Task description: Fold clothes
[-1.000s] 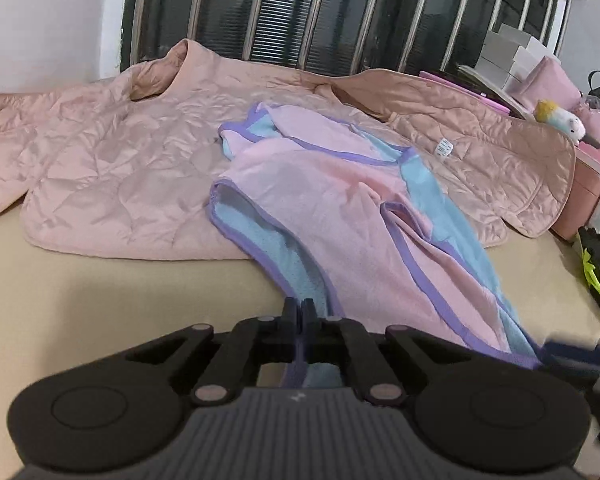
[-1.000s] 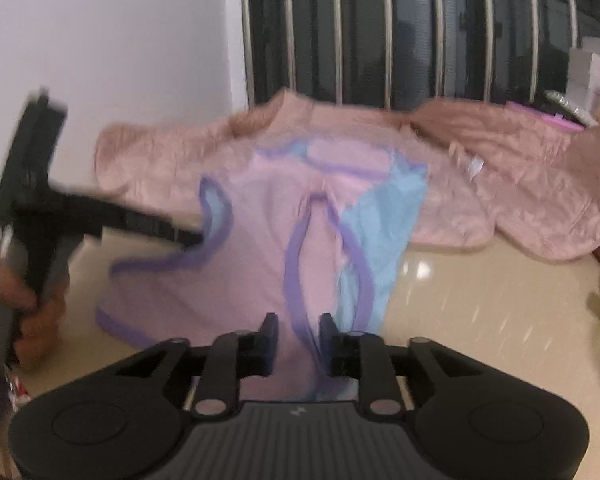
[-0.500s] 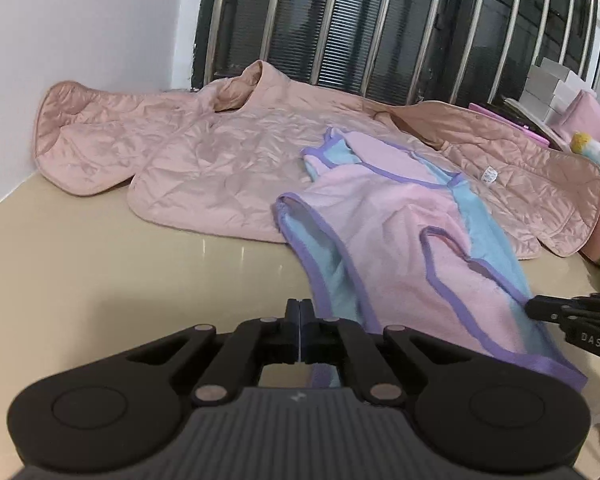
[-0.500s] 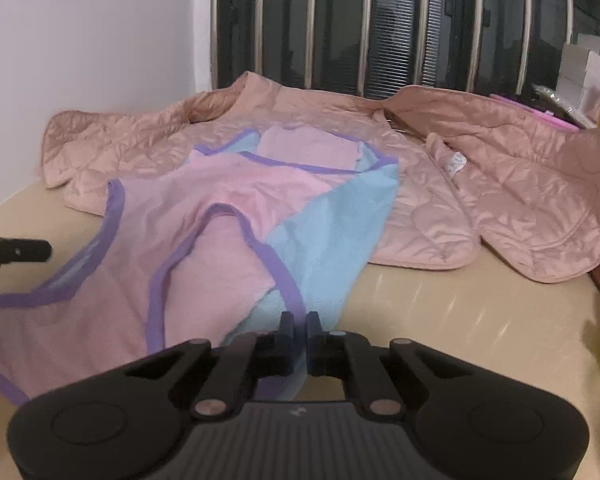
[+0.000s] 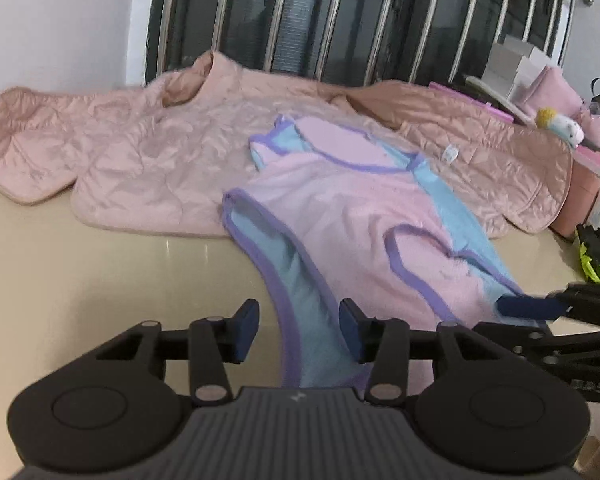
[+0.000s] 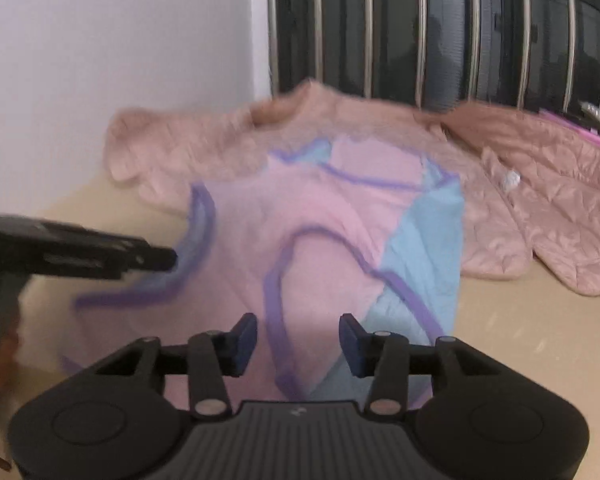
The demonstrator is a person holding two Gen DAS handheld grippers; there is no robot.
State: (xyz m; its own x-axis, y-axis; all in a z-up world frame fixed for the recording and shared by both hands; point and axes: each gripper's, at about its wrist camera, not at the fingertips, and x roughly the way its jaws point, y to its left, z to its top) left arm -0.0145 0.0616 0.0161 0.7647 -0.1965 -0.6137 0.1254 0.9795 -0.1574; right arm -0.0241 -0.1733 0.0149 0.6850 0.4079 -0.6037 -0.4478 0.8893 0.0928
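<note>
Both tools, left tool and right tool, now gape wide, having released the pink-and-blue purple-trimmed top lying on the beige tabletop and overlapping the far quilted pink jacket.

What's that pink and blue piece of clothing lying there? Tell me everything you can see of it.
The pink and blue garment looks like a soft, sleeveless knit top: pink front panel, light blue showing at the side and inside, purple binding along neck and armholes. It lies spread, slightly rumpled, on the beige tabletop, its upper part overlapping a quilted peach jacket. The left tongs and right tongs are both open at its near hem, gripping nothing.
</note>
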